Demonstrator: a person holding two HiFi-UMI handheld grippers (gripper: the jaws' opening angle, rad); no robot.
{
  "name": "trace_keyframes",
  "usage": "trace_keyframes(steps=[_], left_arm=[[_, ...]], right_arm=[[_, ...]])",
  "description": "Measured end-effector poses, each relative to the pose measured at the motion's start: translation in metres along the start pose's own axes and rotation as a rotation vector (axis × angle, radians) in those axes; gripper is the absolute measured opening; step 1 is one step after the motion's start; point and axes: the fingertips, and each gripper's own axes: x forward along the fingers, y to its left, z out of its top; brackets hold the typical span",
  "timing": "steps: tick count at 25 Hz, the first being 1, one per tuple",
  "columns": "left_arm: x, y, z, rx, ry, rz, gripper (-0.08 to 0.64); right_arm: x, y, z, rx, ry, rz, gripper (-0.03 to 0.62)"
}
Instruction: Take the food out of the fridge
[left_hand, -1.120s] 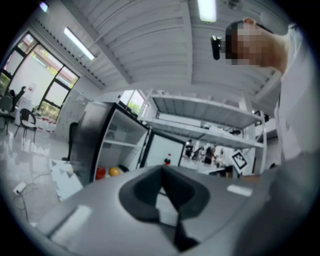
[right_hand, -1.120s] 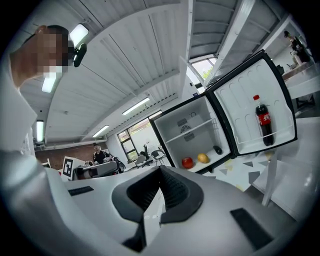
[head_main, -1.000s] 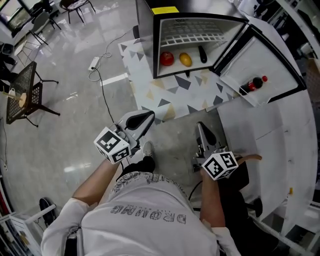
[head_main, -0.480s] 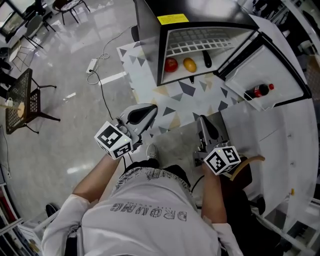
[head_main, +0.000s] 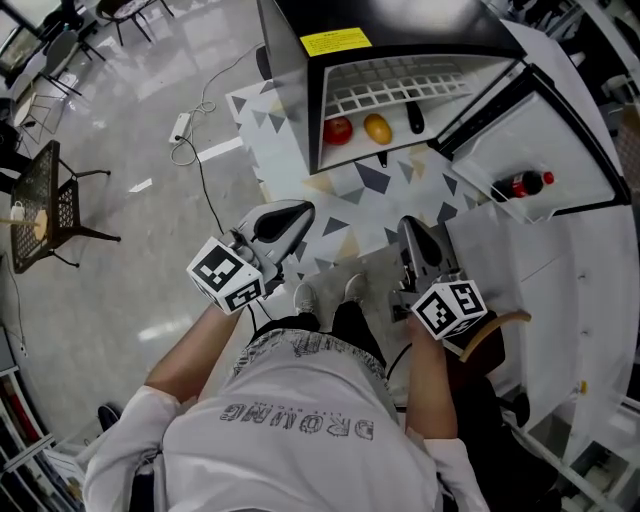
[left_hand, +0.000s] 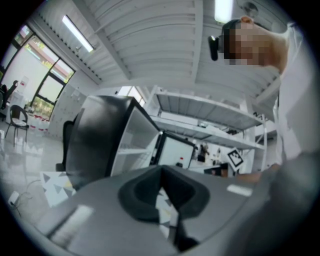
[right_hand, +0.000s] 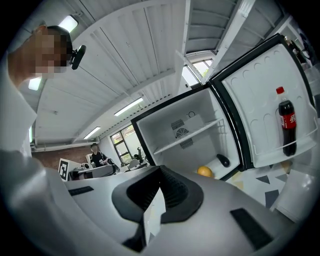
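Note:
The fridge (head_main: 300, 90) stands open at the top of the head view. On its floor lie a red fruit (head_main: 338, 130), an orange fruit (head_main: 377, 128) and a dark long item (head_main: 415, 118). A cola bottle (head_main: 520, 185) sits in the open door's shelf. My left gripper (head_main: 304, 211) and right gripper (head_main: 408, 223) are both shut and empty, held side by side over the patterned mat (head_main: 350, 190), short of the fridge. The right gripper (right_hand: 161, 169) view looks into the fridge at the orange fruit (right_hand: 204, 171), dark item (right_hand: 223, 161) and bottle (right_hand: 287, 125). The left gripper (left_hand: 161, 169) faces the fridge's dark side (left_hand: 95, 140).
A power strip with cable (head_main: 181, 127) lies on the floor at left, beyond it a black mesh chair (head_main: 40, 200). A white counter (head_main: 570, 300) runs along the right, beside the open door. The person's shoes (head_main: 310, 297) stand at the mat's near edge.
Both grippers and the person have moved forward toward the fridge, which now looks larger and nearer. Both jaws stayed shut.

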Motion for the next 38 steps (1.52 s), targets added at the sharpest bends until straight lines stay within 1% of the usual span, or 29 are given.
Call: trace_keyframes(steps=[8,16,19,24,28,31,37,38], left_arm=[[0.043,0.015,-0.006,-0.004,0.017,0.049,0.008],[0.09,0.026,-0.019,-0.013,0.052,0.114,0.008],[0.104,0.03,-0.024,-0.025,0.071,0.142,0.008],[0.125,0.038,-0.031,-0.03,0.089,0.165,0.008],[0.136,0.042,-0.039,-0.038,0.109,0.176,0.008],[0.143,0.045,-0.046,-0.038,0.123,0.177,0.008],[0.16,0.051,-0.059,-0.034,0.146,0.161,0.008],[0.163,0.052,-0.061,-0.033,0.15,0.158,0.008]], right_arm=[[0.028,-0.05,0.021,-0.019,0.01,0.015,-0.008],[0.062,-0.121,0.043,-0.066,0.022,-0.001,-0.009],[0.076,-0.151,0.042,-0.068,0.034,-0.033,-0.008],[0.104,-0.191,0.039,-0.095,0.048,-0.074,-0.008],[0.125,-0.213,0.028,-0.112,0.064,-0.098,-0.009],[0.141,-0.227,0.02,-0.106,0.069,-0.11,-0.008],[0.166,-0.249,0.01,-0.109,0.065,-0.139,-0.008],[0.17,-0.253,0.008,-0.107,0.064,-0.146,0.0]])
